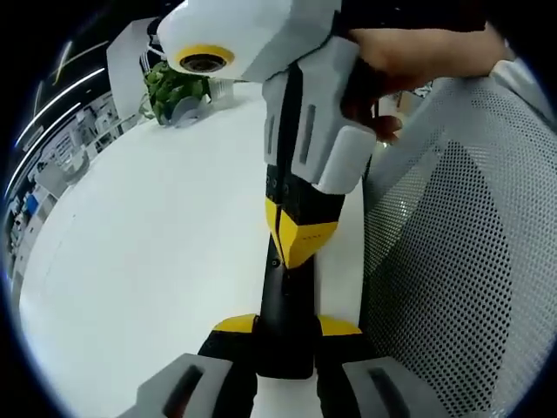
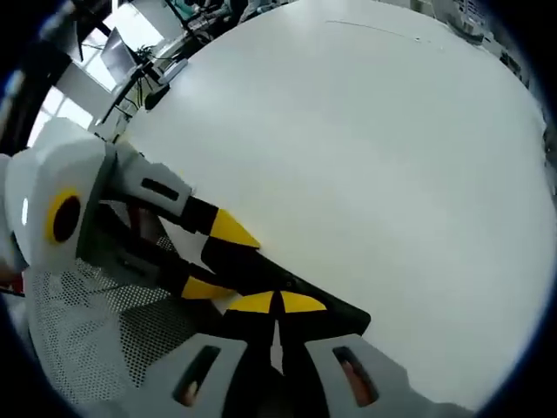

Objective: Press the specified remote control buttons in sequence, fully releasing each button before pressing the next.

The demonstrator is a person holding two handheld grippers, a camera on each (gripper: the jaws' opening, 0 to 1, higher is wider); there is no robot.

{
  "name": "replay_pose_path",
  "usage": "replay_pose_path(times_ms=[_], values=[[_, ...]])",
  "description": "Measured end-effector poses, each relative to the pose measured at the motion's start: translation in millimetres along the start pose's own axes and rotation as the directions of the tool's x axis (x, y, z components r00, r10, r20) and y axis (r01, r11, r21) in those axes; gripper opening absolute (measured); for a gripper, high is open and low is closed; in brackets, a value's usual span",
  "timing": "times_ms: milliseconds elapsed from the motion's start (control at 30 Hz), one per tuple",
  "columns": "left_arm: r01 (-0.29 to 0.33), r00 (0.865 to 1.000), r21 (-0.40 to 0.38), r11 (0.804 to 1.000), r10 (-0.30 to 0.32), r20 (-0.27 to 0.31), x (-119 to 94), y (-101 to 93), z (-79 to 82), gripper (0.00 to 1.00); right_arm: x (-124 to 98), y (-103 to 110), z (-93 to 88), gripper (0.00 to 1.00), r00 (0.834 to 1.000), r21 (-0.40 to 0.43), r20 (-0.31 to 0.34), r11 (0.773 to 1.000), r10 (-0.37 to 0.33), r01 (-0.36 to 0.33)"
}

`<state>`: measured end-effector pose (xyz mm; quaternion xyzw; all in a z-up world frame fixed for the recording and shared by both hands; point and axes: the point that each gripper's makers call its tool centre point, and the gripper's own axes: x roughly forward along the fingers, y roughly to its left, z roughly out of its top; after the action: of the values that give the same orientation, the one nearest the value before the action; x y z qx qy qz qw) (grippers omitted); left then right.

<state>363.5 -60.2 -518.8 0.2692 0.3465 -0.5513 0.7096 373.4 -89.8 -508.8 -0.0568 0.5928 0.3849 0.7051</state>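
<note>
The remote [image 1: 285,305] was a long black bar held out over the edge of the white table [image 1: 157,244], one end clamped between the yellow tips of the left tongs [image 1: 287,335]. Those jaws were closed tight on its sides, so it could not slip. From the right tongs' view the same remote [image 2: 287,292] ran slantwise, with the left tongs [image 2: 209,257] gripping its far end.

The right tongs [image 1: 296,239] came down on the remote from above, their yellow tips drawn together to a point and resting on or just over the black face; whether they truly touched a button I couldn't tell. In their own view the right tongs [image 2: 277,305] showed both tips meeting, nothing between them.

To press well, I judged the closed tips should act as one blunt finger, going straight down on the button, while the left tongs kept the remote level and steady. Then a clear lift off before the next press.

A hand [image 1: 418,57] held the right tongs, beside a mesh chair back [image 1: 470,261]. A potted plant [image 1: 174,91] stood at the table's far end.
</note>
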Motion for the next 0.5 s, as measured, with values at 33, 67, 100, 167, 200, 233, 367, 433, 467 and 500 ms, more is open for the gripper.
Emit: replay_pose_path(times_ms=[33, 67, 100, 167, 200, 233, 367, 433, 467, 500], values=[[0.001, 1.000, 0.000, 1.000, -0.001, -0.001, 0, 0.0, 0.1, 0.24, 0, 0, 0.1, 0.00, 1.000, 0.004, -0.001, 1.000, 0.003, -0.003], [0.001, 1.000, -0.001, 1.000, -0.001, -0.004, 0, -0.1, 0.2, 0.23, 1, -1, 0.2, 0.00, 1.000, 0.011, -0.010, 1.000, 0.010, -0.010], [0.001, 1.000, -0.002, 1.000, -0.001, -0.005, 0, 0.1, 0.3, 0.23, 1, -1, 0.7, 0.00, 1.000, 0.009, -0.010, 1.000, 0.009, -0.009], [0.001, 1.000, -0.003, 1.000, -0.001, -0.005, 0, 0.1, 0.4, 0.23, 1, 0, 0.1, 0.00, 1.000, 0.006, -0.012, 1.000, 0.016, -0.016], [0.002, 1.000, -0.002, 1.000, -0.002, -0.006, 0, 0.1, 0.5, 0.23, 1, 3, -3.9, 0.00, 0.999, 0.002, -0.035, 1.000, 0.029, -0.029], [0.002, 1.000, -0.002, 1.000, -0.002, -0.006, 0, 0.2, 0.5, 0.23, 1, 4, -5.2, 0.00, 0.999, -0.001, -0.041, 0.999, 0.034, -0.034], [0.002, 1.000, -0.001, 1.000, -0.002, -0.008, 0, 0.6, 0.5, 0.23, 1, 8, -6.5, 0.00, 0.999, -0.041, -0.041, 0.999, 0.031, -0.033], [0.002, 1.000, -0.001, 1.000, -0.002, -0.008, 0, 0.6, 0.6, 0.24, 5, 6, -10.9, 0.00, 0.997, -0.046, -0.074, 0.999, 0.026, -0.030], [0.002, 1.000, 0.000, 1.000, -0.002, -0.007, 0, 0.5, 0.6, 0.24, 5, 6, -10.8, 0.00, 0.997, -0.047, -0.069, 0.998, 0.026, -0.030], [0.002, 1.000, -0.001, 1.000, -0.002, -0.007, 0, 0.8, 0.6, 0.24, 3, 6, -9.6, 0.00, 0.997, -0.047, -0.067, 0.998, 0.028, -0.031]])
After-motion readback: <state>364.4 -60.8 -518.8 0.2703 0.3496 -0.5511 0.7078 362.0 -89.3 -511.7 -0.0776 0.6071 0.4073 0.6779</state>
